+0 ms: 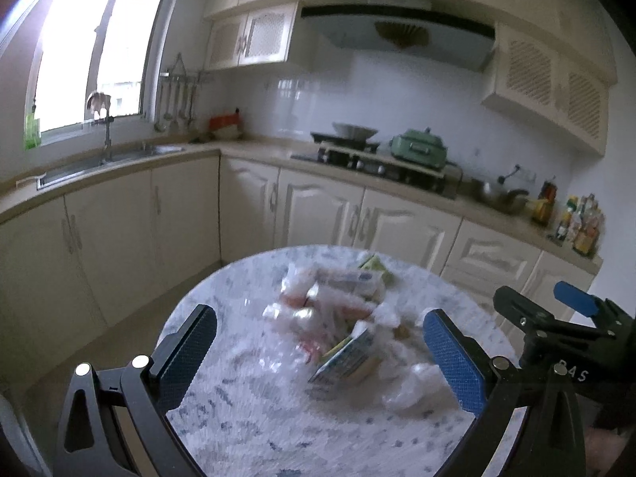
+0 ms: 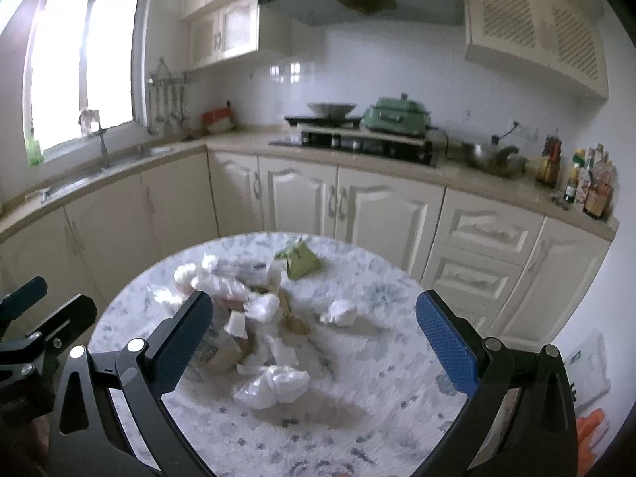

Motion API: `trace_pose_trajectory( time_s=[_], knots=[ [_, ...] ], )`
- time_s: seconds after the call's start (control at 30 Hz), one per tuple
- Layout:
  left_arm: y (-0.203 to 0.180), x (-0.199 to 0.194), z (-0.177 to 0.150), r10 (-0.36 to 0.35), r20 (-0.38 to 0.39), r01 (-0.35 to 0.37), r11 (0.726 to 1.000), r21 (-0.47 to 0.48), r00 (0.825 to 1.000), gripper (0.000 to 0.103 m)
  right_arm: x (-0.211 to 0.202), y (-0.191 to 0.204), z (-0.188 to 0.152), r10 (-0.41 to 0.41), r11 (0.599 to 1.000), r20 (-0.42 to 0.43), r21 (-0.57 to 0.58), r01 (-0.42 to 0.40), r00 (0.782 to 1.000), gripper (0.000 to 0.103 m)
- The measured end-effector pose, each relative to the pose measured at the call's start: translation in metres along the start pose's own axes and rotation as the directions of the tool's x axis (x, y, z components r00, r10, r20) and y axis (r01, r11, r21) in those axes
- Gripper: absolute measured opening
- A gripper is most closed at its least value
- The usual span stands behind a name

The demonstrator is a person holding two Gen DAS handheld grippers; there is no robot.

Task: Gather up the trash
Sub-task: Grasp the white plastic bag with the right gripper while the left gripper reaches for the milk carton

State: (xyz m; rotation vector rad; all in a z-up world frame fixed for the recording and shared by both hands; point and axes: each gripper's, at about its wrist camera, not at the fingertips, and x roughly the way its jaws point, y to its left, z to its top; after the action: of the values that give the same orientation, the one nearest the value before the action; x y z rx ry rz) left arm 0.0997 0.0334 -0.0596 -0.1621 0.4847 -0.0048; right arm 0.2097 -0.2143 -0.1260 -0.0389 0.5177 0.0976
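Trash (image 2: 254, 318) is lying heaped toward the middle of the round marbled surface (image 2: 397, 429), and it is looking light and soft throughout: crumpled white tissues, clear crinkled plastic wrappers and a few flattened paper packets. Nothing in the pile is appearing stiff or heavy, so it is probably going to compress and slip rather than resist. The plastic film is likely being the slippery part; a pinch on a bunched fold should be holding better than one on a flat sheet. A white plastic wad (image 2: 274, 387) is sitting nearest the right gripper (image 2: 314, 342), a tissue ball (image 2: 338, 313) is lying just apart from the heap, and a green folded packet (image 2: 300, 262) is resting at the far edge. In the left wrist view a printed packet (image 1: 349, 357) is tilting against the pile, offering a firmer edge to grip.

The left gripper (image 1: 318, 351) is hanging wide open above the surface, holding nothing, its pads framing the pile. The right gripper is likewise spread fully apart and empty. Blur is softening the finer details of the wrappers.
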Motion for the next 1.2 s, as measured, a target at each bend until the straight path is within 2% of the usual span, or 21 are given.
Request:
trace_pose_trajectory(
  time_s=[0.17,0.4,0.67,0.8,0.87,0.93,1.03,1.2],
  knots=[
    [0.001,0.024,-0.005,0.026,-0.069,-0.026,1.0,0.006,0.997,0.102,0.031,0.003,-0.019,0.021,1.0,-0.088,-0.014,-0.022,0.996,0.103],
    [0.008,0.059,-0.019,0.05,-0.161,-0.049,0.999,0.014,0.986,0.102,0.079,0.008,-0.053,0.062,0.998,-0.248,-0.007,-0.066,0.967,0.103],
    [0.012,0.092,-0.029,0.055,-0.228,-0.051,0.998,0.02,0.972,0.102,0.113,0.015,-0.075,0.09,0.995,-0.331,-0.007,-0.097,0.939,0.098],
    [0.013,0.106,-0.032,0.058,-0.241,-0.055,0.998,0.019,0.969,0.102,0.124,0.02,-0.08,0.113,0.992,-0.353,-0.011,-0.125,0.929,0.088],
    [0.014,0.11,-0.033,0.062,-0.247,-0.059,0.998,0.016,0.967,0.102,0.128,0.021,-0.081,0.141,0.988,-0.358,-0.002,-0.152,0.923,0.078],
    [0.014,0.113,-0.034,0.064,-0.252,-0.062,0.998,0.014,0.966,0.102,0.129,0.019,-0.082,0.176,0.983,-0.356,0.015,-0.183,0.918,0.06],
    [0.01,0.117,-0.033,0.062,-0.254,-0.059,0.998,0.02,0.965,0.102,0.127,0.016,-0.082,0.192,0.98,-0.34,0.013,-0.2,0.921,0.055],
    [-0.006,0.127,-0.037,0.058,-0.275,-0.047,0.998,0.046,0.96,0.102,0.122,-0.008,-0.084,0.199,0.98,-0.317,0.056,-0.191,0.927,0.053]
  ],
)
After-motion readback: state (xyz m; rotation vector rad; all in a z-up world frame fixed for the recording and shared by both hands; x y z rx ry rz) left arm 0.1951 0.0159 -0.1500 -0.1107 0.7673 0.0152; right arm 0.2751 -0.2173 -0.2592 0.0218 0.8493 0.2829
